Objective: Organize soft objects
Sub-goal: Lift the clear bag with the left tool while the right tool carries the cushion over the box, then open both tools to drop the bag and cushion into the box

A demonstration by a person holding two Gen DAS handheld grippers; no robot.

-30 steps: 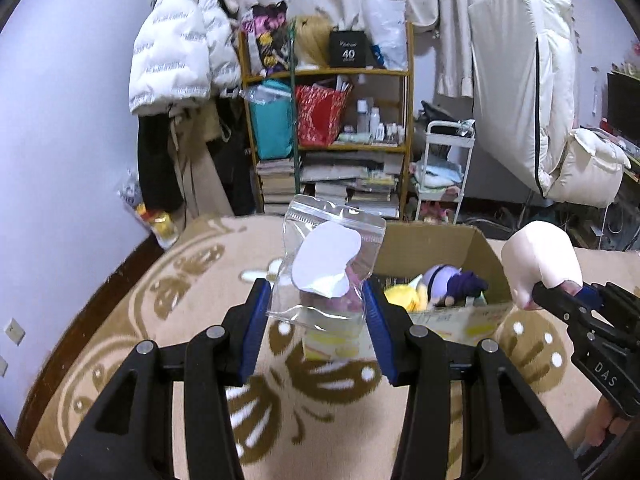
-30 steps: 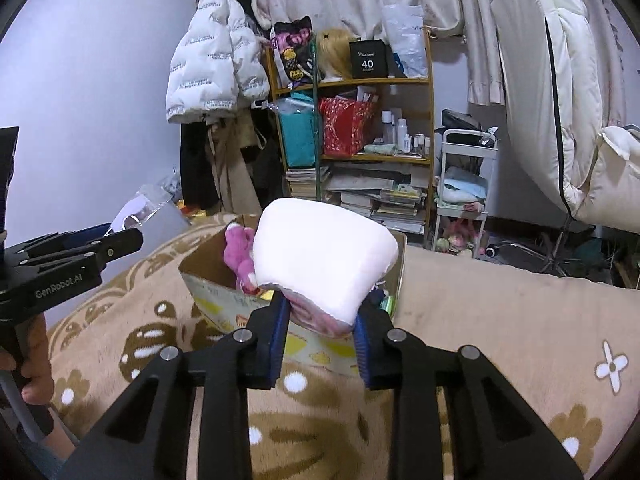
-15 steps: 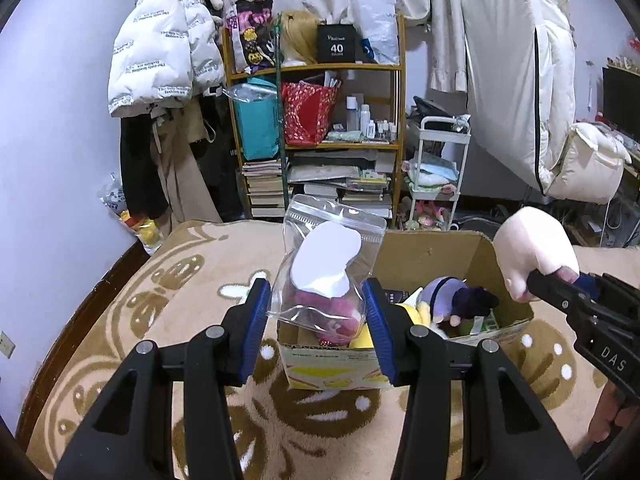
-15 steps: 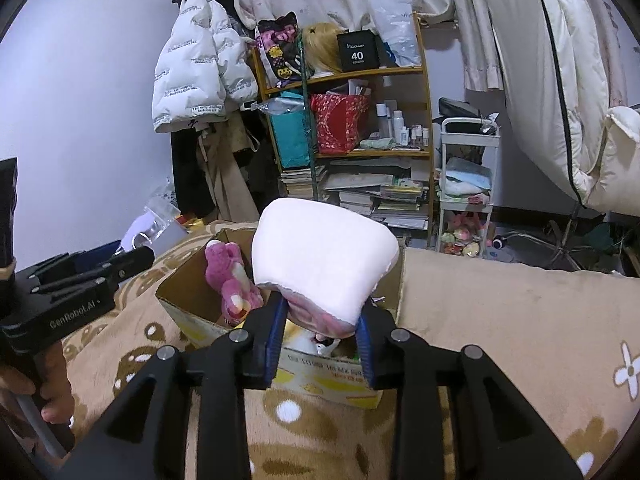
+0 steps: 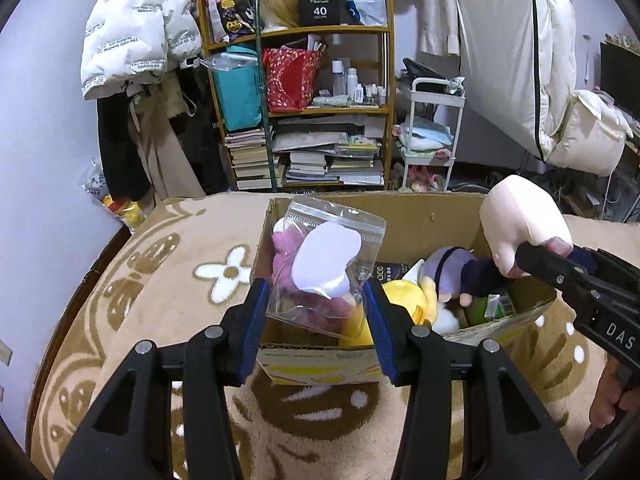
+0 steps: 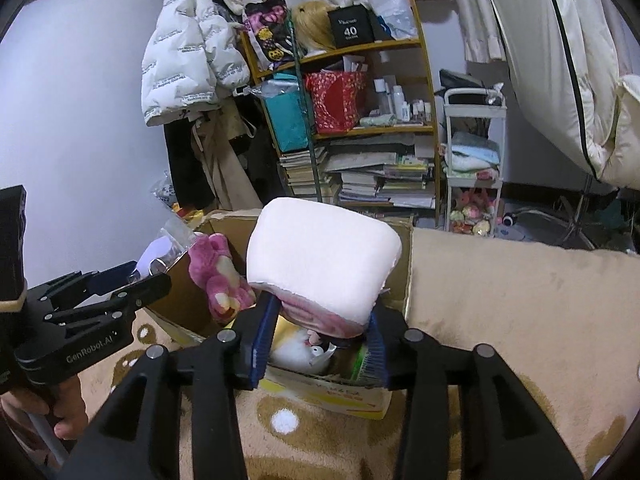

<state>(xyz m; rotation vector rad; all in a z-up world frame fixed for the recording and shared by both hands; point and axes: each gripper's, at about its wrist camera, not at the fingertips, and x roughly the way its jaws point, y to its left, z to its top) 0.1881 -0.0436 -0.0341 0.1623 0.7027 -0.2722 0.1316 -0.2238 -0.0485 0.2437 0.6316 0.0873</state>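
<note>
My left gripper [image 5: 316, 304] is shut on a clear zip bag [image 5: 326, 272] with a white soft piece inside, held over the left end of an open cardboard box [image 5: 424, 216]. My right gripper [image 6: 320, 332] is shut on a pale pink plush [image 6: 320, 264] and holds it over the box's right end [image 6: 400, 276]; the plush also shows in the left wrist view [image 5: 520, 224]. Inside the box lie a pink bear [image 6: 216, 276], a yellow plush [image 5: 404, 296] and a purple-haired doll [image 5: 460, 268].
The box stands on a beige patterned blanket [image 5: 160, 280]. Behind it are a cluttered wooden shelf [image 5: 304, 92], a white trolley [image 5: 432, 128], hanging coats [image 5: 136, 32] and a white padded chair [image 5: 540, 60].
Both grippers have moved forward and over the box with their loads. The box interior and its toys have come into view beneath them.
</note>
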